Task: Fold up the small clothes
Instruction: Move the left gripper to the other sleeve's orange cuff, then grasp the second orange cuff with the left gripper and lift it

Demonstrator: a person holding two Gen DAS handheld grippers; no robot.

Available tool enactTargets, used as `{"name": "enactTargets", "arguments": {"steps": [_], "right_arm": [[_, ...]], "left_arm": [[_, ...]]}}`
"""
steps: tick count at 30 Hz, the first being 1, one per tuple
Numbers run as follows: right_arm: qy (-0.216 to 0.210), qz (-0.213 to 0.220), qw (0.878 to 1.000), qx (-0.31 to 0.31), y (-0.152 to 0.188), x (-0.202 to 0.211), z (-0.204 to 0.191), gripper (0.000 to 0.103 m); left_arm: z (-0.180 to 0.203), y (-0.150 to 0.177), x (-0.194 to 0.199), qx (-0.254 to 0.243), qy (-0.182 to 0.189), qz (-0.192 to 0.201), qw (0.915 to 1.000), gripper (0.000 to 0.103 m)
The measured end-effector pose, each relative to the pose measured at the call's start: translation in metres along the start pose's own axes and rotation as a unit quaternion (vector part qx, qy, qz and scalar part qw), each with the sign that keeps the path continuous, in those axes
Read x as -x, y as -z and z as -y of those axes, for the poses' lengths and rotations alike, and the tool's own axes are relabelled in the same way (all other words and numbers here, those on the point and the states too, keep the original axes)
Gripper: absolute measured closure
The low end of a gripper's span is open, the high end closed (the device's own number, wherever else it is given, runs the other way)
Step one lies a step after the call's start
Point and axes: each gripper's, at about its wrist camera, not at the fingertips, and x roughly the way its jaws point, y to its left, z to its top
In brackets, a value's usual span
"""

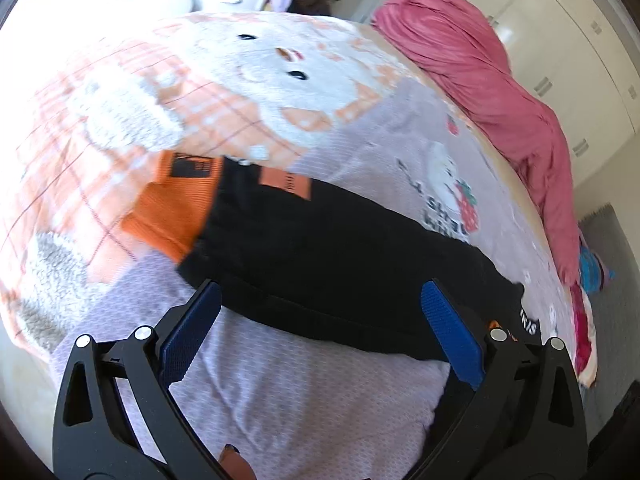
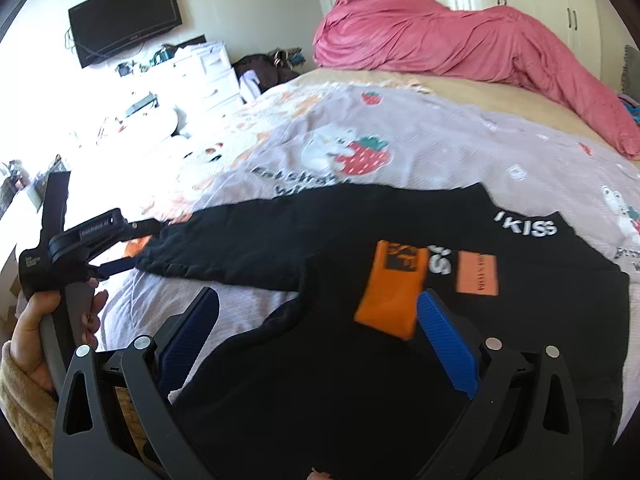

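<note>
— How does the black garment (image 2: 360,360) lie?
— Spread on the bed (image 2: 440,152), one sleeve (image 2: 224,244) stretched long toward the left claw (image 2: 106,268), orange cuff (image 2: 390,292) folded across the middle.
— Any writing?
— White "KISS" (image 2: 528,227); an orange patch (image 2: 478,273), unreadable.
— The claws?
— Right claw (image 2: 320,336) wide open over the body, empty; left claw (image 1: 320,328) wide open at the sleeve's edge, gripping nothing

left gripper (image 1: 320,334) gapes wide just above a black garment (image 1: 320,248) with an orange cuff (image 1: 172,204) on the bedspread (image 1: 280,400).
</note>
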Motion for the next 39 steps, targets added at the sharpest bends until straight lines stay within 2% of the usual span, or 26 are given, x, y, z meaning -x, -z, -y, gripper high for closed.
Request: {"name": "enactTargets", "arguments": {"steps": [2, 7, 12, 16, 18, 20, 21, 22, 23, 25, 29, 31, 34, 39], "right_arm": [[0.000, -0.010, 1.000, 0.005, 0.001, -0.007, -0.007, 0.004], [-0.009, -0.038, 0.999, 0.015, 0.007, -0.025, -0.022, 0.004], [-0.013, -0.052, 0.998, 0.032, 0.013, -0.035, -0.036, 0.004], [-0.003, -0.056, 0.997, 0.047, 0.014, -0.036, -0.041, 0.004], [0.002, -0.054, 0.997, 0.047, 0.015, -0.032, -0.039, 0.004], [0.006, -0.057, 0.997, 0.045, 0.015, -0.030, -0.036, 0.004], [0.009, -0.059, 0.997, 0.042, 0.015, -0.028, -0.033, 0.004], [0.010, -0.059, 0.997, 0.040, 0.015, -0.026, -0.030, 0.004], [0.012, -0.059, 0.997, 0.037, 0.015, -0.024, -0.027, 0.004], [0.018, -0.057, 0.998, 0.032, 0.015, -0.018, -0.020, 0.004], [0.029, -0.051, 0.998, 0.017, 0.018, -0.006, -0.002, 0.004], [0.035, -0.050, 0.998, 0.004, 0.021, 0.001, 0.010, 0.004], [0.037, -0.049, 0.998, -0.018, 0.025, 0.012, 0.028, 0.004], [0.053, -0.034, 0.997, -0.052, 0.034, 0.028, 0.056, 0.004]], "left_arm": [[-0.005, -0.002, 0.001, 0.007, -0.003, 0.004, 1.0000, 0.009], [-0.018, -0.008, -0.004, 0.019, -0.039, 0.008, 0.9990, 0.009], [-0.032, -0.009, -0.015, 0.049, -0.038, -0.007, 0.9981, 0.009], [-0.035, -0.011, -0.021, 0.064, -0.040, 0.008, 0.9971, 0.009], [-0.036, -0.013, -0.020, 0.081, -0.025, 0.025, 0.9961, 0.009], [-0.033, -0.017, -0.021, 0.088, -0.010, 0.039, 0.9953, 0.025], [-0.029, -0.019, -0.022, 0.079, -0.022, 0.043, 0.9957, 0.031], [-0.025, -0.021, -0.024, 0.071, -0.035, 0.047, 0.9958, 0.048], [-0.023, -0.021, -0.025, 0.067, -0.042, 0.051, 0.9955, 0.070], [-0.020, -0.022, -0.025, 0.069, -0.039, 0.059, 0.9951, 0.092], [-0.008, -0.020, -0.009, 0.051, 0.003, 0.094, 0.9943, 0.094], [0.002, -0.017, 0.005, 0.031, 0.029, 0.117, 0.9922, 0.095], [0.015, -0.010, 0.020, 0.021, 0.072, 0.131, 0.9884, 0.095], [0.055, 0.009, 0.044, -0.049, 0.100, 0.168, 0.9795, 0.095]]}}
